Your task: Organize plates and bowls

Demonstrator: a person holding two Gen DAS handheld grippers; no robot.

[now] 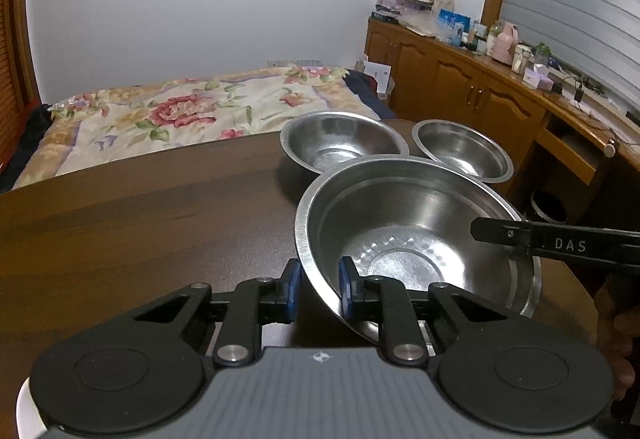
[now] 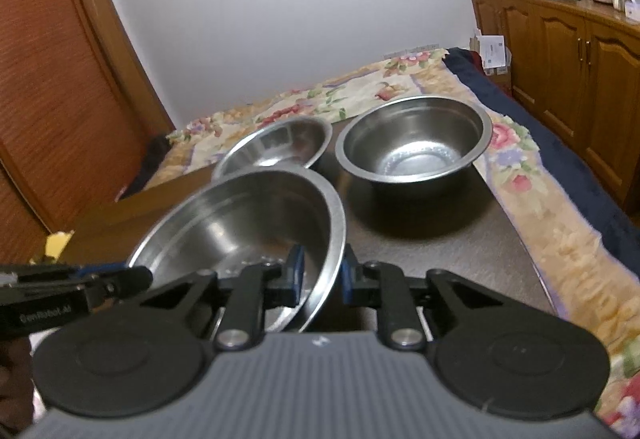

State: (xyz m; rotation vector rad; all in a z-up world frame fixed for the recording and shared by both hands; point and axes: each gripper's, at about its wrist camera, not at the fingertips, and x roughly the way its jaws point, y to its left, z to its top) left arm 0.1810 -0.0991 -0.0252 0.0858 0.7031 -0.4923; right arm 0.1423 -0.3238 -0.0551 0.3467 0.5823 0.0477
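Three steel bowls stand on a dark wooden table. The large near bowl is straddled at its left rim by my left gripper, one blue pad outside, one inside, jaws apart around the rim. My right gripper straddles the same bowl's right rim in the same way; whether either clamps the rim is unclear. In the left wrist view the right gripper's finger reaches over the bowl's right side. A shallow bowl and a deep small bowl stand behind it.
A bed with a floral quilt lies beyond the table's far edge. A wooden cabinet with clutter on top runs along the right wall. A wooden wardrobe stands at the left. The table's right edge is close to the deep bowl.
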